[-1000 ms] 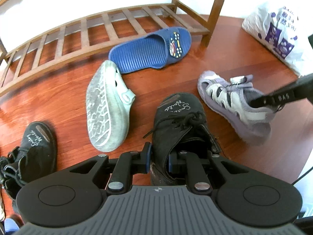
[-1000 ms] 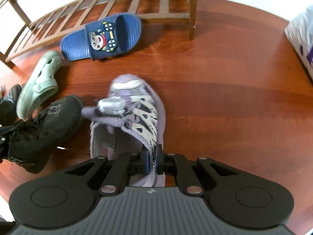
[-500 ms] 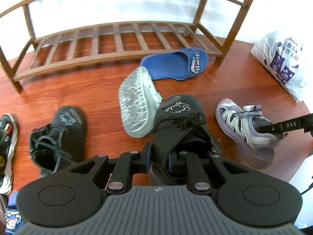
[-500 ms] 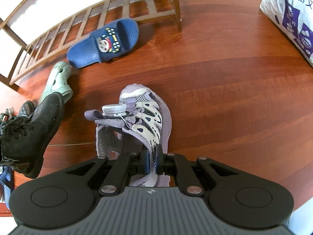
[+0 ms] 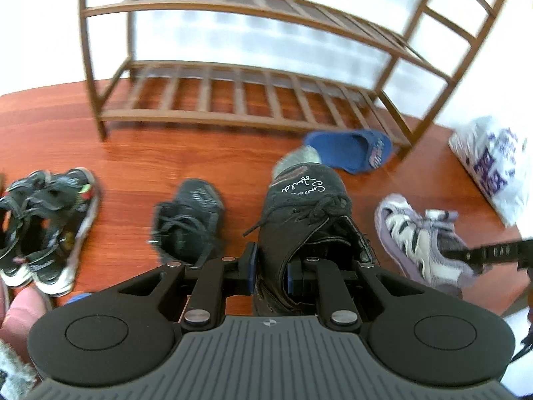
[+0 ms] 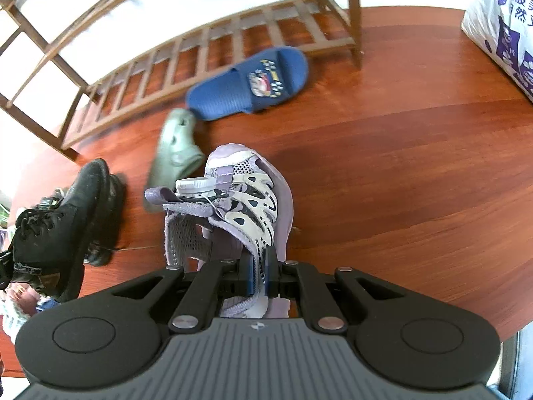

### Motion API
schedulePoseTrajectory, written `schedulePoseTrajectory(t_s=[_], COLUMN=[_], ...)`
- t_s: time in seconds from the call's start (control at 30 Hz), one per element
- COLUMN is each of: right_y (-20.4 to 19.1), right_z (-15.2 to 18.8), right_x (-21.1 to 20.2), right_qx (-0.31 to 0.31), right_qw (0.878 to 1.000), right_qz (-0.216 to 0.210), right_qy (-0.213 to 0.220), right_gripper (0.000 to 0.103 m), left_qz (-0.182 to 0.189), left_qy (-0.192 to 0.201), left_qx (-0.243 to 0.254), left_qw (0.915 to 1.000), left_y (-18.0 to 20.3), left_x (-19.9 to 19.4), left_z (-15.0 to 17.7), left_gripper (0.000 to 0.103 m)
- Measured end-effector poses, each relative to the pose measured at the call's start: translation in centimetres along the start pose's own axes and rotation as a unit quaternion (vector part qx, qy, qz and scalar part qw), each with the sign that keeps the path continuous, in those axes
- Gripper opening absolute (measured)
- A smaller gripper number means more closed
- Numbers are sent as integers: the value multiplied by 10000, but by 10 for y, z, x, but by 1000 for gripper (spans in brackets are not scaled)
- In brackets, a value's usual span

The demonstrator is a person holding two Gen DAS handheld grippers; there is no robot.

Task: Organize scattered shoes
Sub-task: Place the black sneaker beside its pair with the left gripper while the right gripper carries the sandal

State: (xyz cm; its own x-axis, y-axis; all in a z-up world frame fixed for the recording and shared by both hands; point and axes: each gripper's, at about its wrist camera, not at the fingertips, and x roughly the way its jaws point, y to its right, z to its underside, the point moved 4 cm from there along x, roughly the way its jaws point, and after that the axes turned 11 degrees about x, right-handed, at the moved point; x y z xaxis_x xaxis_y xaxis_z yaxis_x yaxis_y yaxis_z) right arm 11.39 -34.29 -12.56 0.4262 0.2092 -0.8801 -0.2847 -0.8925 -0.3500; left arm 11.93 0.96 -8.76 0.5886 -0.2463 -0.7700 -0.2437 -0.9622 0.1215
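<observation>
My left gripper (image 5: 270,271) is shut on the heel side of a black lace-up shoe (image 5: 301,200) and holds it off the floor; this shoe also shows at the left of the right wrist view (image 6: 56,233). My right gripper (image 6: 259,271) is shut on the collar of a purple and white sneaker (image 6: 246,200), lifted; it also shows in the left wrist view (image 5: 423,243). A blue slipper (image 6: 253,83), a green clog (image 6: 175,156), a second black shoe (image 5: 186,220) and a dark sneaker pair (image 5: 46,223) lie on the wooden floor.
A brown slatted shoe rack (image 5: 233,100) stands against the white wall ahead, its shelves bare. A white and purple plastic bag (image 5: 493,163) sits on the floor to the right of the rack.
Both grippers have risen and pulled back with their shoes. The rack's upper shelves and the dark sneaker pair have come into the left wrist view.
</observation>
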Motion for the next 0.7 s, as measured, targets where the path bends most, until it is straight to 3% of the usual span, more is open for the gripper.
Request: schedulePoseTrajectory(t_s=[0.2,0.4,0.7], right_y=[-36,-63,-83], right_z=[18,36,59], right_x=[-4,-5,-6], right_qx=[65,195,404], right_qw=[9999,9997,9989], right_qz=[-86,-72,47], right_qy=[22,122,238], right_gripper=[6,6,6], left_qz=[-463,-972,-1045], left_qy=[194,158,-129], left_qx=[-357,-488,-649], left_qw=[9981,9939,9923], left_y=[-56,-107,-142], left_x=[-22,-20,22], left_z=[-4,-4,5], left_gripper=[18,18,18])
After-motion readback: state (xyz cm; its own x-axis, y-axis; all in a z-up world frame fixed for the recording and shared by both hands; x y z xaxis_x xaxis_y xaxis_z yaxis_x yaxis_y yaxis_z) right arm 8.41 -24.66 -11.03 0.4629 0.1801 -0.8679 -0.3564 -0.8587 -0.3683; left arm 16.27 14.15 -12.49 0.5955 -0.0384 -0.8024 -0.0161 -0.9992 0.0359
